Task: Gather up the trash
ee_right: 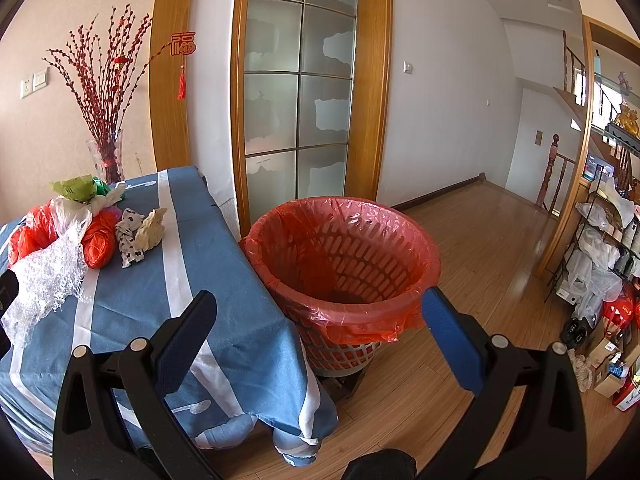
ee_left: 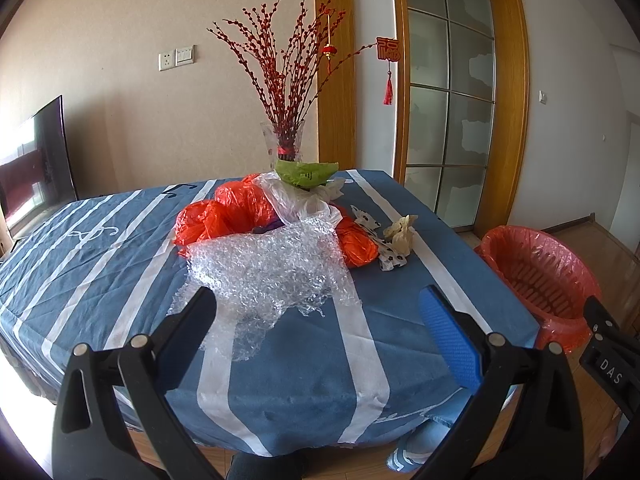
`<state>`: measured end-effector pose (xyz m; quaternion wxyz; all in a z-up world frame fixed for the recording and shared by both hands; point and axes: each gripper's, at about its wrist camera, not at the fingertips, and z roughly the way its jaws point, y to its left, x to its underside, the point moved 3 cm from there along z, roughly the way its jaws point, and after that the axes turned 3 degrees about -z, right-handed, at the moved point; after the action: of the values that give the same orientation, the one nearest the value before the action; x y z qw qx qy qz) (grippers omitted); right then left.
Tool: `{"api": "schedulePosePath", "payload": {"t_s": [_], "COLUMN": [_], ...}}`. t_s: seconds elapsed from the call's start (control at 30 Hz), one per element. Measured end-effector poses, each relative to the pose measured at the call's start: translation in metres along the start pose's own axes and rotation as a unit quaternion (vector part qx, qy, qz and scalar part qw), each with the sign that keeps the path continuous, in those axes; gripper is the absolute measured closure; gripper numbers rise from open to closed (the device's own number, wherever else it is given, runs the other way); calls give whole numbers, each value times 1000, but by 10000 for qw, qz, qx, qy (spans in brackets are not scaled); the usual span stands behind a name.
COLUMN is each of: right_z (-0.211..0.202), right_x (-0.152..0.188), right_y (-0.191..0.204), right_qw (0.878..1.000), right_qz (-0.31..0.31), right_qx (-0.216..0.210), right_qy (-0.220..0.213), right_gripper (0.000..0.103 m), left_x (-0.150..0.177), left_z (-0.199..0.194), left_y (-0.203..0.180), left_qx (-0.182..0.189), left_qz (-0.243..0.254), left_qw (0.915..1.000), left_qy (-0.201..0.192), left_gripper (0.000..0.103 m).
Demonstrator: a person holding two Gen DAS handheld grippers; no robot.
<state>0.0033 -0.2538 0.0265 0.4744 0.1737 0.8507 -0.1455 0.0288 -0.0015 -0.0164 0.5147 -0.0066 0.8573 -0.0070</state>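
Your left gripper hangs spread and empty, bubble wrap just ahead on the table; your right gripper, also spread, faces the lined bin.

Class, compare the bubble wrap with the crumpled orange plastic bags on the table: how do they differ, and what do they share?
The bubble wrap is clear and bumpy; the orange plastic bags are smooth and see-through orange. The bubble wrap lies spread out nearest the left tool; the orange bags are bunched up behind it, toward the vase. Both are crumpled plastic trash on the striped tablecloth, outside the lined basket.
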Motion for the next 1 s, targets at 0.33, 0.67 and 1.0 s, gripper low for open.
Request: {"api": "schedulePosePath", "payload": {"t_s": [0.33, 0.67, 1.0], "right_z": [0, 1, 2], "right_x": [0, 0, 0], "right_y": [1, 1, 2], "right_qw": [10000, 10000, 10000], "right_qz": [-3, -5, 2], "right_qx": [-1, -2, 6], "right_qy": [4, 10, 9], "right_gripper": [2, 2, 2], "left_x": [0, 1, 3], "left_z": [1, 1, 3], "left_y": [-1, -2, -5], "left_qx": [0, 0, 13], "left_qz": [8, 7, 36], "left_qw": [10000, 10000, 10000], "left_qy": [17, 17, 33], "left_gripper": [4, 4, 4]}}
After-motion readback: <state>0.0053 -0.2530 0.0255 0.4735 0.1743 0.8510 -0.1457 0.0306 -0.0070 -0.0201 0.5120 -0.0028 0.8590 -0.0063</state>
